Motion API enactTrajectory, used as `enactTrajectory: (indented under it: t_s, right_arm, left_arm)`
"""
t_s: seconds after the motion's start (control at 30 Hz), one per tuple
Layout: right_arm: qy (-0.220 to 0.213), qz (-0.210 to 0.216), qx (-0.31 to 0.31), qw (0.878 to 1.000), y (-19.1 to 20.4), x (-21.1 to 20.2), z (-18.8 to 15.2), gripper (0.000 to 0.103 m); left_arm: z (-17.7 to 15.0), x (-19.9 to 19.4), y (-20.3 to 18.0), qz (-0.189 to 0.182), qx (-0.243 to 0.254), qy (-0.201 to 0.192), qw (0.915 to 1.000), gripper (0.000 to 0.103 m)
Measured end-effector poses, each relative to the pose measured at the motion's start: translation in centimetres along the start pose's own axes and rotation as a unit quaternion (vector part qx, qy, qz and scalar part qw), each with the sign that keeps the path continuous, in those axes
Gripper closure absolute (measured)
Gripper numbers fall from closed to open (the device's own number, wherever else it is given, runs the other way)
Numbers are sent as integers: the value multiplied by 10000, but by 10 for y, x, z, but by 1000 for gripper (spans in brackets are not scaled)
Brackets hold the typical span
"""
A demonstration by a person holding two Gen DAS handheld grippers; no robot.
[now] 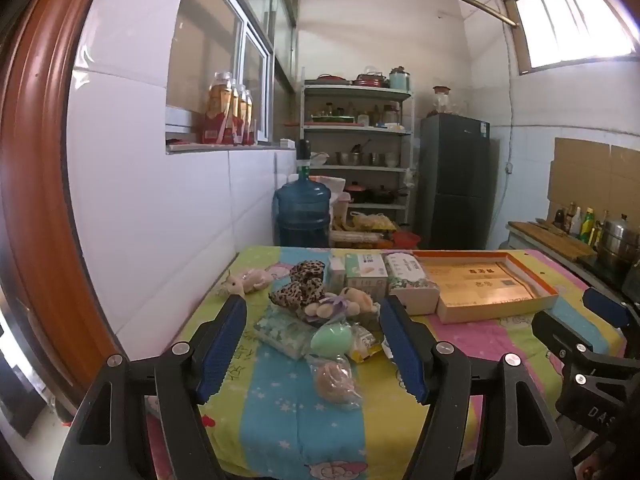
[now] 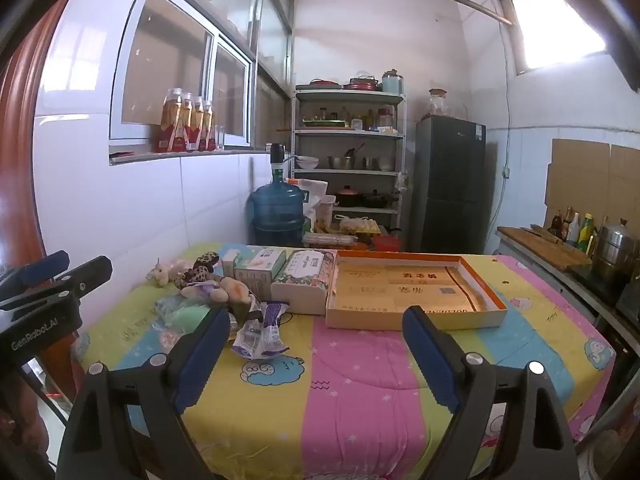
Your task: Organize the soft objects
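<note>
My left gripper [image 1: 314, 344] stands wide with nothing between its jaws, above the near edge of the soft pile: bagged sponge [image 1: 334, 380], green egg [image 1: 331, 339], leopard plush [image 1: 302, 286] and bear plush [image 1: 352, 300] on the striped cloth [image 1: 320, 432]. My right gripper [image 2: 316, 350] is wide and empty, the crumpled purple packet [image 2: 262, 334] just left of it and the open orange-rimmed box [image 2: 416, 292] on the far side

A blue water jug [image 1: 302, 210] stands beside shelves [image 1: 356, 148] and fridge [image 1: 454, 180].
</note>
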State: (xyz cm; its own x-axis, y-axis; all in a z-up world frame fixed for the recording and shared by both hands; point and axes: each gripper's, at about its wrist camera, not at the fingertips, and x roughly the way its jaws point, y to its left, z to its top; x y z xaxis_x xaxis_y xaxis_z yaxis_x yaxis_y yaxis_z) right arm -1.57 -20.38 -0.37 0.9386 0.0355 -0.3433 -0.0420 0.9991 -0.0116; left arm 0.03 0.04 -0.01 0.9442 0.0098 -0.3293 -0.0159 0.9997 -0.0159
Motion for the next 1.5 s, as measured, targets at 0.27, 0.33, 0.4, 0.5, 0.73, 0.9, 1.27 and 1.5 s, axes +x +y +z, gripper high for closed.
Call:
enactTrajectory:
  t_s: [0.27, 0.33, 0.4, 0.5, 0.73, 0.9, 1.27, 1.5]
  right_arm:
    - [15, 9, 8, 10000, -2, 0, 0, 14]
    - [6, 17, 6, 10000, -1, -1, 0, 14]
    - [5, 18, -14, 10000, 0, -2, 1, 14]
    - [-2, 20, -50, 10000, 4, -3, 3, 14]
    - [23, 28, -5, 10000, 1, -1, -1, 14]
    - [36, 71, 20, 10000, 1, -1, 0, 14]
    - [37, 98, 42, 9999, 3, -3, 2, 14]
    - [72, 171, 92, 9998, 3, -4, 3, 14]
  left_arm:
    - [-2, -5, -14, -26, 56, -18, 10000, 32]
    - [-1, -6, -14, -74, 44, -6, 10000, 32]
    - [-1, -7, -17, -76, 30, -8, 10000, 32]
    - [-3, -4, -7, -107, -27, -2, 9999, 32]
    - [-1, -4, -4, -113, -32, 6, 9999, 32]
    - [0, -5, -3, -134, -50, 16, 9999, 32]
    - [-1, -7, -4, -144, -32, 28, 9999, 32]
    - [-3, -6, -6, -159, -28, 45, 9999, 32]
